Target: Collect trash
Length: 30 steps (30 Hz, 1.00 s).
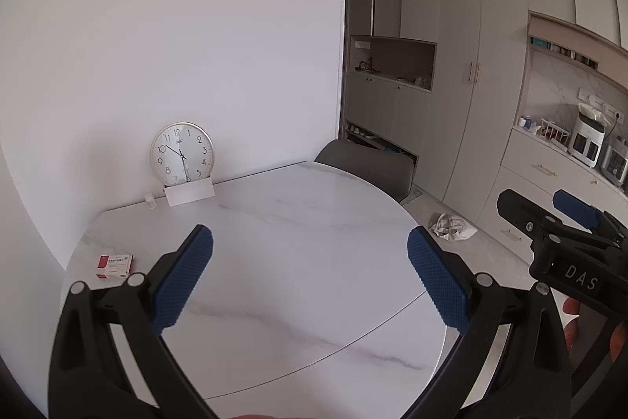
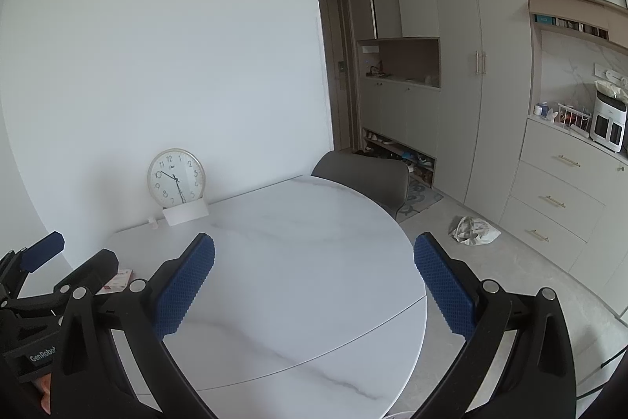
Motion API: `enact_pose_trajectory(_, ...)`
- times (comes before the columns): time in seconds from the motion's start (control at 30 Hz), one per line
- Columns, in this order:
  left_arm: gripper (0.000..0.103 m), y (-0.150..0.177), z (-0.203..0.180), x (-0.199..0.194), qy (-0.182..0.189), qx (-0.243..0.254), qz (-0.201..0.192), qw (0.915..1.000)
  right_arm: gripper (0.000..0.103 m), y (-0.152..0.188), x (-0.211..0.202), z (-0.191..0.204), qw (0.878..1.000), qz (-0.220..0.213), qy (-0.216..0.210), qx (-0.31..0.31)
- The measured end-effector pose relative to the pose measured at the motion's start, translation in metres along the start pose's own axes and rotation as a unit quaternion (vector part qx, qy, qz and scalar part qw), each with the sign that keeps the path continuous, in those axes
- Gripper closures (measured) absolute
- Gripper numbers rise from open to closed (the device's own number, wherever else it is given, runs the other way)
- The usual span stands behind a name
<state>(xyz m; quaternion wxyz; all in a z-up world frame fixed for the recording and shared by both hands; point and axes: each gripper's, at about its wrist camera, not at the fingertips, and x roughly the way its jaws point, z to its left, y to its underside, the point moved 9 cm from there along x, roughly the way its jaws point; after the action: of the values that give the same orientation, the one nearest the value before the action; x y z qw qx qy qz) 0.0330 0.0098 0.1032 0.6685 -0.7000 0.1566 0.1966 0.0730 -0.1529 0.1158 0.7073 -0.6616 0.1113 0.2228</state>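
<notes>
**Both tools wide and empty; the likely trash lies on the floor and at the table's left edge**

Your left tool and right tool both hang over the marble table with fingers spread wide and nothing between them.

The clearest candidate is the crumpled white bag on the floor, near the drawer fronts and well apart from the table. It looks light, soft and floppy, so it probably collapses under the pads; pinch a bunched fold or a handle loop near the top, not the flat side. Its contents are hidden, so its weight stays a guess.

The small red-and-white box lies flat near the table's left edge. It seems light, stiff cardboard; take it across its short sides. Whether it is trash or medicine in use you cannot tell. In the right view your left tool covers most of it.

A tiny clear item beside the clock is too small to identify, and no bin shows
</notes>
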Motion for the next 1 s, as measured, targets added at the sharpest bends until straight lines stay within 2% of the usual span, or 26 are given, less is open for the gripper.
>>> enact_pose_trajectory(0.83, 0.008, 0.0016, -0.0072, -0.0008, 0.004, 0.007, 0.002, 1.0000, 0.002, 0.0056, 0.0020, -0.0023, 1.000, 0.004, 0.003, 0.003)
enact_pose_trajectory(1.0, 0.008, 0.0000, -0.0081, -0.0029, 0.000, 0.004, -0.011, 0.9999, 0.002, 0.0068, 0.0011, -0.0029, 1.000, 0.004, 0.004, 0.004)
